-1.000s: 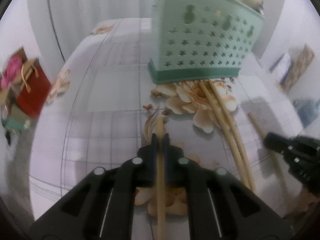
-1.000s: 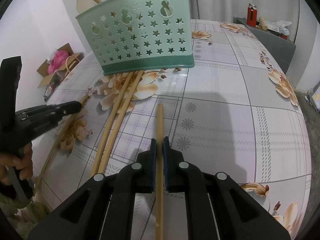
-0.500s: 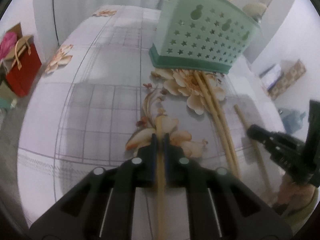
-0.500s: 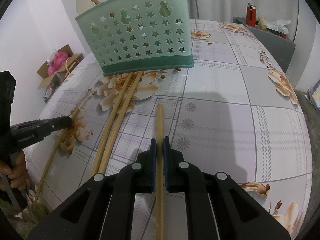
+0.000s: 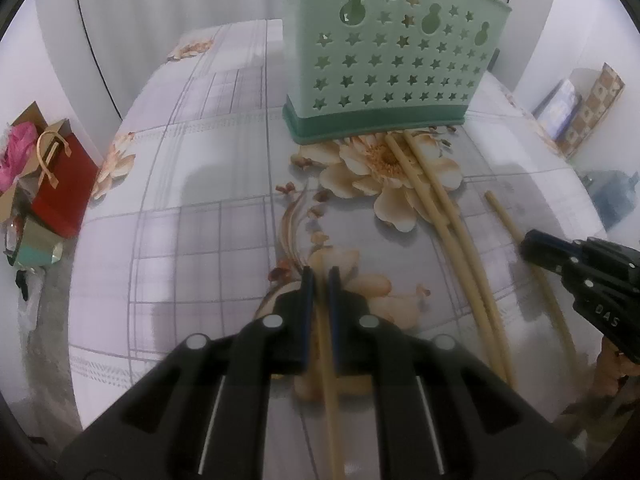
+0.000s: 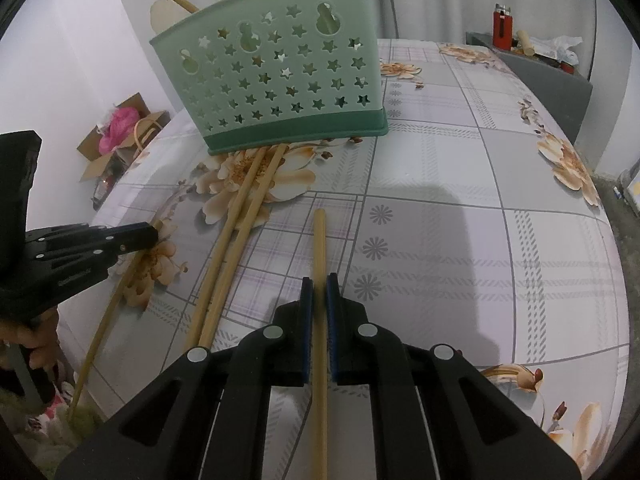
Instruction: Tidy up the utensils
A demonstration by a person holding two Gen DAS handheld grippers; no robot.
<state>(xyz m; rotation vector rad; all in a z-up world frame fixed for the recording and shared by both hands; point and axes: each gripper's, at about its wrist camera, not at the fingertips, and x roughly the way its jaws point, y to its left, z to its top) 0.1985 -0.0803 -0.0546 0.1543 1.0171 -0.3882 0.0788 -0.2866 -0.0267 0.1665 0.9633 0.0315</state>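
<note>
Tabletop [image 6: 460, 184] — floral, plaid-patterned cloth; near edge curves away on the left of the right wrist view, with floor clutter beyond it. Broad bare stretch to the right of the right claw [image 6: 319, 286]; a smaller bare patch left of the left claw [image 5: 320, 278].

Utensil holder [image 6: 280, 80] — mint green, star-punched wall, darker base; stands upright toward the far side of the tabletop. Contents: a wooden stick and pale rounded utensil heads rising above the rim; details not clear.

Loose chopstick pair [image 6: 236, 232] — lying side by side on the tabletop, far ends touching the holder's base, running back toward the near edge between the two claws.

Left claw — clenched on a single chopstick [image 5: 326, 344], tip just past the pads, over a printed flower.

Right claw — clenched on another single chopstick [image 6: 319, 248], its end projecting forward over the cloth, pointing toward the holder, well apart from it.

Red gift bag [image 5: 60, 188] — on the floor beyond the left edge.
</note>
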